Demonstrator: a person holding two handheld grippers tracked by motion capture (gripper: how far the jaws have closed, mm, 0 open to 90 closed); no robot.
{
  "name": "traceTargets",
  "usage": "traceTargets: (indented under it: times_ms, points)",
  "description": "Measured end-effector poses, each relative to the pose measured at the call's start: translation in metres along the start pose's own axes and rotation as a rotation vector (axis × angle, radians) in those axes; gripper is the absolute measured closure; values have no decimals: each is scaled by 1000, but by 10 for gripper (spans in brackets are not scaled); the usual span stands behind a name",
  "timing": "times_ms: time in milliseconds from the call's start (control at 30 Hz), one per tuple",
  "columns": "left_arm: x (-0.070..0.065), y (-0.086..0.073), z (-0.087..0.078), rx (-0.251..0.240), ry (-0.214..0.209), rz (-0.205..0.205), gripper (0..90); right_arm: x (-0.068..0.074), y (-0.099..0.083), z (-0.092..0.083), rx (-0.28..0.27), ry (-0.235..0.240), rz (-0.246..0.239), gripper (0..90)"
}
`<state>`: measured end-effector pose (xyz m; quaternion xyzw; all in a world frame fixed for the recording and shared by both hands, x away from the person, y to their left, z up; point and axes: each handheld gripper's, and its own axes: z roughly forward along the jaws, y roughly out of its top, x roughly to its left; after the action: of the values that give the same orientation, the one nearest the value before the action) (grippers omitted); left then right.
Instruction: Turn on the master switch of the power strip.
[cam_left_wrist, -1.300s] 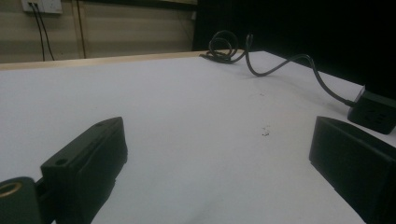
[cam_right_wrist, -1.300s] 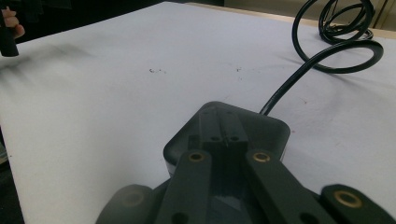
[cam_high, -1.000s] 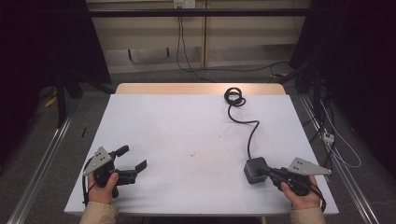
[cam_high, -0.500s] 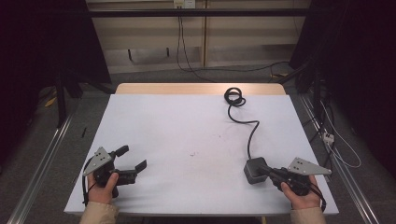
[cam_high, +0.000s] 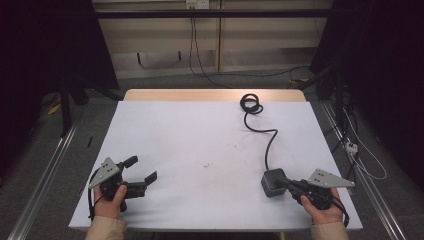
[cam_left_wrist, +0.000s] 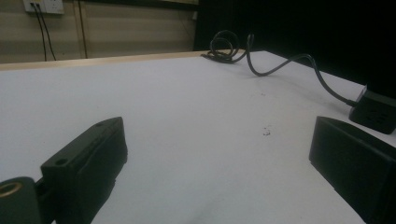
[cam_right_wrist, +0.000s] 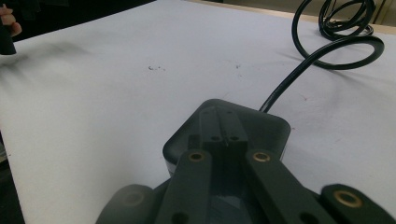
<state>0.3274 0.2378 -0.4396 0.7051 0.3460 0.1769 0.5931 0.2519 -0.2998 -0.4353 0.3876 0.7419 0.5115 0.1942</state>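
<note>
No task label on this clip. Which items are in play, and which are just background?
In play (judged from the grasp):
- right gripper, shut above the dark grey power adapter
- the adapter's black cable, coiled at the far edge
- left gripper, open, holding nothing

Background:
- white table
- wall outlet
- floor cables

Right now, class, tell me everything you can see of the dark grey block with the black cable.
The dark grey block is a squarish box with rounded corners and looks like plastic. It sits flat on the white table near the front right. Its black cable snakes away to a coil at the far edge. The right gripper is closed, its jaws over the block's top.
</note>
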Motion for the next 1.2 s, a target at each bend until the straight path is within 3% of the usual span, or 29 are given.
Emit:
traceTargets:
  times_ms: [1200]
  points:
    - [0,0,0,0,3,3,39,1,0,0,4,-6,6,900]
